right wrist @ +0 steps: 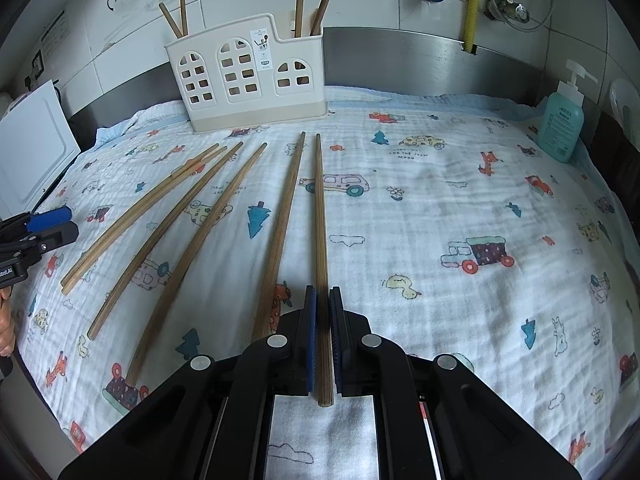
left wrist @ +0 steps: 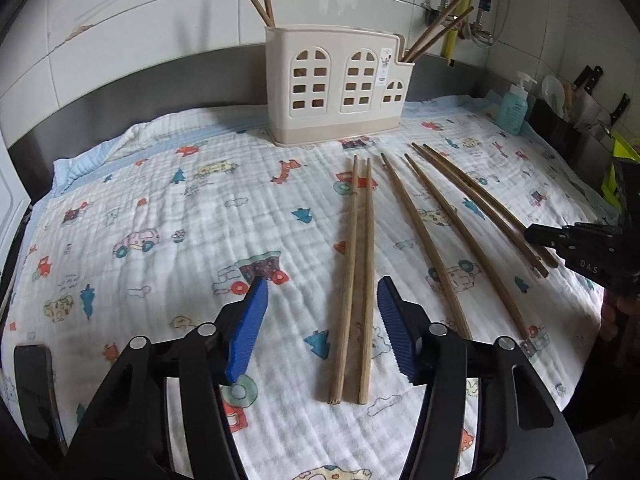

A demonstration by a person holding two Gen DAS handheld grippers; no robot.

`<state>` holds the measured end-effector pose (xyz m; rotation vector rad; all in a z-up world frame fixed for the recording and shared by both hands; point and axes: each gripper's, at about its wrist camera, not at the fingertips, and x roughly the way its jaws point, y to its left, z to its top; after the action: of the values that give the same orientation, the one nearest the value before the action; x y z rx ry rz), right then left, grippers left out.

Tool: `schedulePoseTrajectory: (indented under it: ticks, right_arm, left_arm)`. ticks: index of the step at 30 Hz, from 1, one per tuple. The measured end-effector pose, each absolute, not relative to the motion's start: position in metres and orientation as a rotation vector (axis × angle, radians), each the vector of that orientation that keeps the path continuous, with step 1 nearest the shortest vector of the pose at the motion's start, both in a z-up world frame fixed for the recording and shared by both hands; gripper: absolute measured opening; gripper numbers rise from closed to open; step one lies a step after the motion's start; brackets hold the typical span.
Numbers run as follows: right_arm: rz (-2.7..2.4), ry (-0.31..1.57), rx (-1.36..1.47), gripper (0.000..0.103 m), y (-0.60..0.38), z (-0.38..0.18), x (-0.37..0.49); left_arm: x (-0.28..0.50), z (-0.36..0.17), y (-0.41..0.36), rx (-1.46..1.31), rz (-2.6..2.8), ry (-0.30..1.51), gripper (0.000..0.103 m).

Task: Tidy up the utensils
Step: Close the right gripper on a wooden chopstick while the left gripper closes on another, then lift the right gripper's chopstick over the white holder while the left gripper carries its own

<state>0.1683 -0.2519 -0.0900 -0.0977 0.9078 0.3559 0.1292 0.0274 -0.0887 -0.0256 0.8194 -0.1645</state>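
Several wooden chopsticks lie fanned out on a cartoon-print cloth [left wrist: 160, 208] [right wrist: 440, 200]. At the back stands a cream utensil holder [left wrist: 336, 88] [right wrist: 248, 76] with arched cut-outs; two chopsticks stand at each of its ends. My left gripper [left wrist: 322, 328] [right wrist: 40, 228] is open. A pair of chopsticks [left wrist: 356, 260] lies between its blue pads, which stay clear of the wood. My right gripper [right wrist: 323, 336] [left wrist: 576, 240] is shut on the near end of the rightmost chopstick [right wrist: 319, 220], which lies flat on the cloth.
A teal soap pump bottle [left wrist: 514, 108] [right wrist: 560, 124] stands at the cloth's far right corner, with knives [left wrist: 592, 84] beyond it. A white board [right wrist: 28, 148] leans at the left. A dark phone [left wrist: 34, 392] lies at the near left. Pipes and a yellow hose [right wrist: 472, 0] run down the tiled wall.
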Motion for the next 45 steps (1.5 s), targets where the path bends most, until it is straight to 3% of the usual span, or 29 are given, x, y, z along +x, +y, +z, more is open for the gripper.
schedulePoseTrajectory:
  ticks: [4,6,14,16,26,32,45]
  right_arm:
    - [0.358,0.909,-0.098,0.007,-0.252,-0.090,0.169]
    - [0.358,0.908,-0.097,0.007,-0.252,-0.090,0.168]
    - [0.357,0.908,-0.100,0.007,-0.252,-0.091,0.168]
    - [0.357,0.908,-0.099,0.007,-0.252,-0.091,0.168]
    - [0.352,0.896,-0.116,0.008,-0.250,-0.092,0.165]
    - [0.349,0.879,-0.128,0.006,-0.249,-0.088,0.161]
    - [0.394,0.713,-0.105,0.006,-0.248,-0.014,0.163]
  left_arm:
    - [0.135,-0.101,0.021,-0.001,-0.181,0.859,0.043]
    - [0.137,-0.105,0.020,-0.002,-0.198,0.872,0.033]
    - [0.138,-0.108,0.023,0.017,-0.201,0.880,0.023]
    - [0.138,-0.110,0.020,0.024,-0.210,0.892,0.016]
    - [0.139,-0.113,0.011,0.047,-0.157,0.897,0.017]
    - [0.141,-0.110,0.015,-0.012,-0.154,0.898,0.008]
    - [0.130,-0.059,0.021,-0.074,-0.187,0.770,0.007]
